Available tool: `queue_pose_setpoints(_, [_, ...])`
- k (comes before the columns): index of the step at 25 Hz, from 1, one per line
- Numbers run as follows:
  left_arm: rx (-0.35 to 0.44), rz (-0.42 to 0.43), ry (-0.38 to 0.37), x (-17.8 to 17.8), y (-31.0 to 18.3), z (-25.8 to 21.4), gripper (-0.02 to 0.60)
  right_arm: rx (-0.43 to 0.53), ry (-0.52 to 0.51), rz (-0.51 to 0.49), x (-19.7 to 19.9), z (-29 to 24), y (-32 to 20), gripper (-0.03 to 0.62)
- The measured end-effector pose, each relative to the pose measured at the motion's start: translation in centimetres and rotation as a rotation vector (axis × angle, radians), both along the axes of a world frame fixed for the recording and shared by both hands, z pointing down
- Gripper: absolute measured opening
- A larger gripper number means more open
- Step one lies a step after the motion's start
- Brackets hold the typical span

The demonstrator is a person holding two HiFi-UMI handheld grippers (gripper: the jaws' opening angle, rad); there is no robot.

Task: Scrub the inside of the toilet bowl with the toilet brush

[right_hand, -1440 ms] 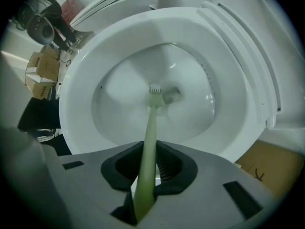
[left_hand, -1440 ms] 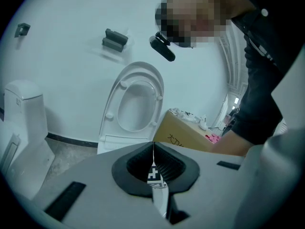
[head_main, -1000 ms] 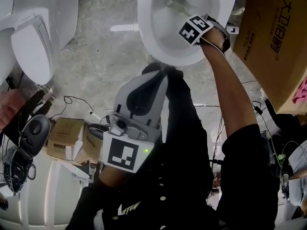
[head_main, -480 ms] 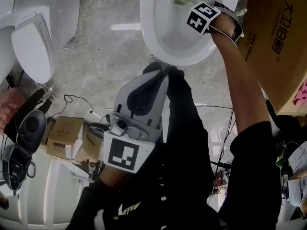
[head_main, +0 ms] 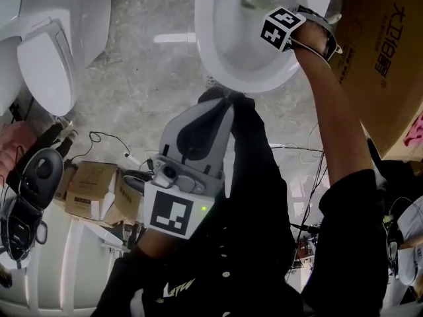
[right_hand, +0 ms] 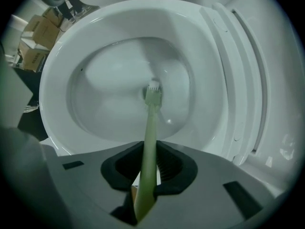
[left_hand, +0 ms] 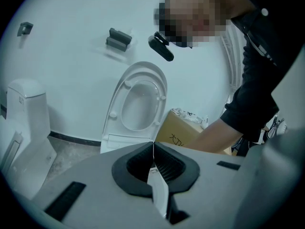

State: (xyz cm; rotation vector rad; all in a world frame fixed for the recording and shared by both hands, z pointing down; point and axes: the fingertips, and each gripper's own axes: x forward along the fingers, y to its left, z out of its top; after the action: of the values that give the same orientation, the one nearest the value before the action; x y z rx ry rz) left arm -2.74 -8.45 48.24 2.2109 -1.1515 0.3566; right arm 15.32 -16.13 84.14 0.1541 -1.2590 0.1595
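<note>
A: On the grey floor [head_main: 132, 78] a white toilet bowl [head_main: 203, 45] is seen. What has been altered?

B: The toilet brush [right_hand: 149, 128], pinched by the right hand-held gripper [right_hand: 147, 168], has been shifted slightly toward the bowl's far side, head low inside; scrubbing is judged under way. The left hand-held gripper [left_hand: 153, 159] is held pressed together, empty.

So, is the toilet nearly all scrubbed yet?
Done: the right hand-held gripper grips the toilet brush, its head down inside the toilet bowl. In hand: scrubbing near the bottom. Left: probably the rest, though the pictures can't show what's scrubbed. The left hand-held gripper is shut, empty.
</note>
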Motion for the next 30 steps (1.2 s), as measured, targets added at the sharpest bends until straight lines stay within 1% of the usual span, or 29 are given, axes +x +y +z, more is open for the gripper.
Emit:
queue_pose_setpoints(6, [-0.012, -0.016, 0.019, -0.6, -0.4, 0.3, 0.028, -0.065, 0.044, -0.035, 0.7, 0.7, 2.2, 0.083])
queue_pose_setpoints(11, [-0.012, -0.016, 0.029, -0.5, -0.6, 0.3, 0.028, -0.12, 0.052, -0.042, 0.5, 1.0, 4.3, 0.083])
queue_pose_setpoints(14, [-0.008, -0.024, 0.036, -0.4, -0.9, 0.0, 0.029, -0.153, 0.045, -0.025, 0.2, 1.2, 5.8, 0.083])
queue_pose_setpoints(18, [-0.004, -0.016, 0.038, -0.4, -1.0, -0.2, 0.029, -0.173, 0.03, 0.019, -0.6, 1.3, 7.4, 0.084])
queue_pose_setpoints(20, [-0.005, -0.016, 0.04, -0.4, -1.0, -0.2, 0.029, -0.18, 0.007, 0.073, -1.1, 1.3, 8.0, 0.084])
queue_pose_setpoints(21, [-0.007, -0.017, 0.041, -0.5, -1.0, -0.2, 0.028, -0.183, -0.012, 0.118, -1.4, 1.3, 8.3, 0.084])
queue_pose_setpoints(26, [-0.01, -0.016, 0.042, -0.2, -1.1, -0.2, 0.028, -0.189, -0.143, 0.44, -3.5, 1.5, 9.7, 0.087])
queue_pose_setpoints(30, [-0.011, -0.016, 0.036, -0.4, -1.2, -0.1, 0.029, -0.159, -0.214, 0.604, -4.8, 1.7, 9.8, 0.089])
